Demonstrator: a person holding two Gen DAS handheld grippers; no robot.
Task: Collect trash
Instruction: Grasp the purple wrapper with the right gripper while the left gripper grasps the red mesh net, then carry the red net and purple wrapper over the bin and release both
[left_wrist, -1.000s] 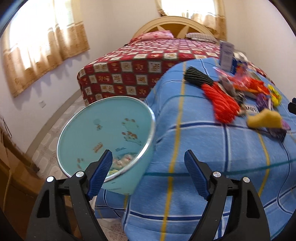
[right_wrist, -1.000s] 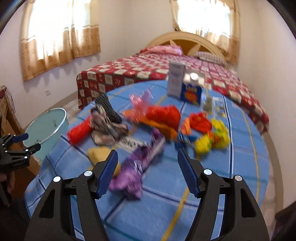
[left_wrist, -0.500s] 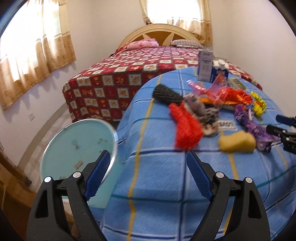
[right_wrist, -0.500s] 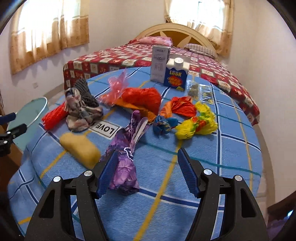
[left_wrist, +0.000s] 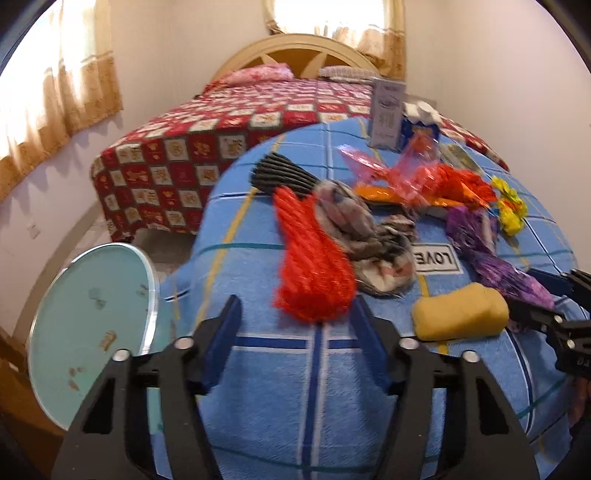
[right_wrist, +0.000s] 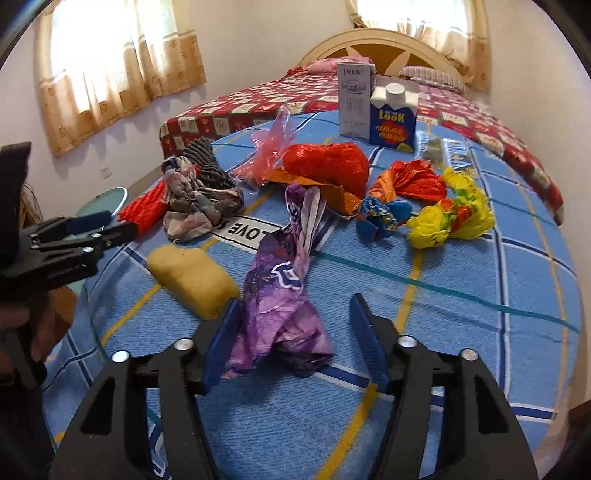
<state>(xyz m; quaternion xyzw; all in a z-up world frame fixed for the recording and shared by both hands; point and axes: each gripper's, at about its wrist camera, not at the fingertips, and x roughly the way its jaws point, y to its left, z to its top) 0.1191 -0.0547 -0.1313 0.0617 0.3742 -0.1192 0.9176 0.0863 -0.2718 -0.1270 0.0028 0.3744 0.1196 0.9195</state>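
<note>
Trash lies on a round table with a blue checked cloth (right_wrist: 461, 332). My right gripper (right_wrist: 295, 332) is open, with the near end of a crumpled purple wrapper (right_wrist: 280, 291) between its fingers. A yellow sponge (right_wrist: 192, 277) lies just left of it. My left gripper (left_wrist: 297, 332) is open and empty, just short of a red mesh bundle (left_wrist: 314, 266). A teal trash bin (left_wrist: 92, 332) stands on the floor at the table's left edge. The left gripper also shows in the right wrist view (right_wrist: 92, 229).
Further back lie a patterned rag (right_wrist: 195, 199), a black ribbed cloth (left_wrist: 280, 177), pink, red, orange, blue and yellow wrappers (right_wrist: 454, 218), and two cartons (right_wrist: 391, 114). A bed with a red quilt (left_wrist: 221, 147) stands behind the table.
My left gripper has swung right from the bin to over the table near the red mesh. My right gripper has moved forward and down onto the purple wrapper.
</note>
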